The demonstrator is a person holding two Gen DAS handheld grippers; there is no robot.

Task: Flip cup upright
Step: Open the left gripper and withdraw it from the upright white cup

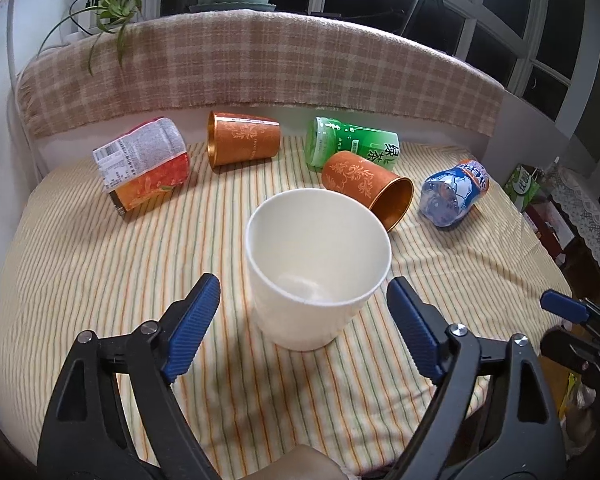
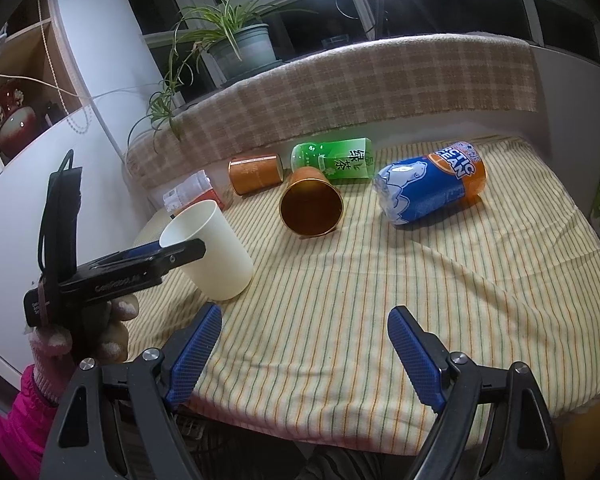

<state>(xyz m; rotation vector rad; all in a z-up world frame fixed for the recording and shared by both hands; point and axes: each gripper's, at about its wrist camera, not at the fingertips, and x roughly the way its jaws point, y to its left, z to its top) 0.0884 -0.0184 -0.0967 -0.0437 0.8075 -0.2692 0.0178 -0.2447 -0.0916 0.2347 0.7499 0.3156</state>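
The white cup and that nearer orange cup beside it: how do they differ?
The white cup stands upright on its base, mouth up; the nearer orange cup lies on its side, mouth sideways. The white cup is plain and pale inside; the orange cup bears a leafy pattern and is coppery inside. Both are empty and rest on the striped cloth.

Cream-white cup (image 1: 318, 268), yellow-striped cloth (image 1: 100, 272), two copper-orange floral cups (image 1: 366, 186), blue-padded claws.
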